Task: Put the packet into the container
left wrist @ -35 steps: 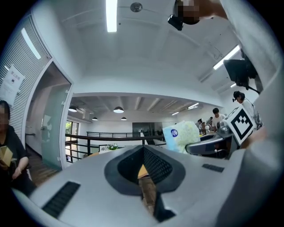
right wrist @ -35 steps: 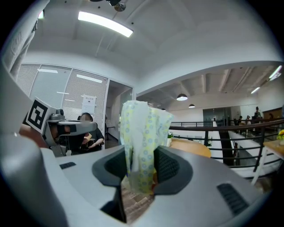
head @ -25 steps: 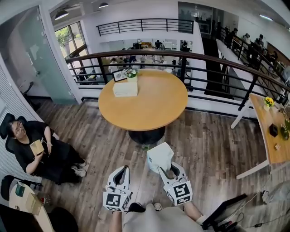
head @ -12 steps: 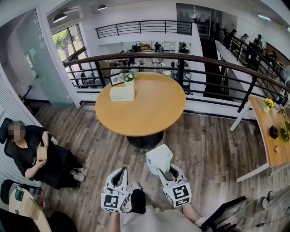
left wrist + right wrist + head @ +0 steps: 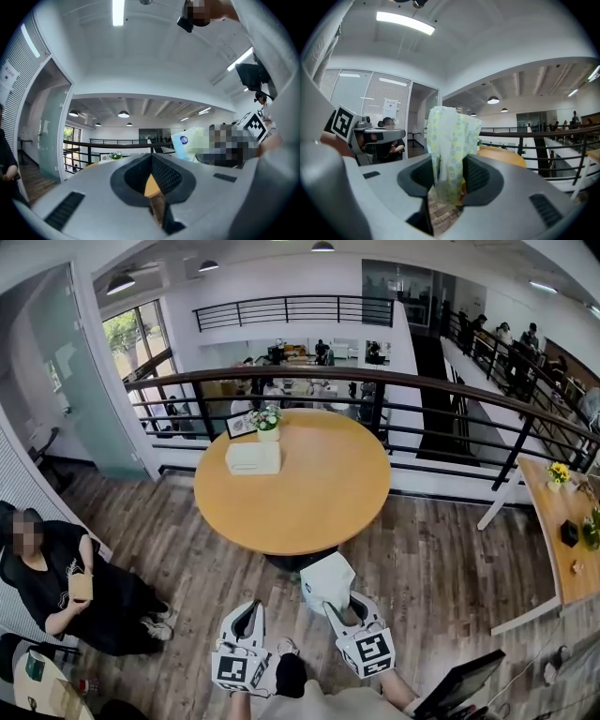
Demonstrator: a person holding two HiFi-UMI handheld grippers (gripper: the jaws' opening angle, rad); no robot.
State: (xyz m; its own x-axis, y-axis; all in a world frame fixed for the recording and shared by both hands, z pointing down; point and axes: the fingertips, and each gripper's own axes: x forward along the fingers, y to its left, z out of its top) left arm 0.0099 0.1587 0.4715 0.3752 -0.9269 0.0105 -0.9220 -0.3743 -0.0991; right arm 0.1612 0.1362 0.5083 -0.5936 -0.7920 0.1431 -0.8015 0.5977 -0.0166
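A pale packet (image 5: 327, 581) printed with small yellow and blue rings stands up between the jaws of my right gripper (image 5: 339, 606), which is shut on its lower part. In the right gripper view the packet (image 5: 450, 145) fills the gap between the pads of the right gripper (image 5: 447, 176). My left gripper (image 5: 246, 617) hangs beside it, shut with nothing in it; the left gripper view shows the left gripper (image 5: 151, 160) and the packet (image 5: 190, 143) off to the right. A white box-like container (image 5: 252, 457) sits at the far left of the round wooden table (image 5: 309, 493). Both grippers are over the floor, short of the table.
A small pot of flowers (image 5: 268, 420) and a picture frame (image 5: 238, 425) stand behind the container. A dark railing (image 5: 412, 390) curves behind the table. A seated person (image 5: 66, 587) is at the left. A second table (image 5: 561, 531) lies at the right, a monitor (image 5: 459, 682) low right.
The round table has come a little nearer in the head view. Both grippers keep their places, the packet still in the right one. The seated person has slid toward the left edge.
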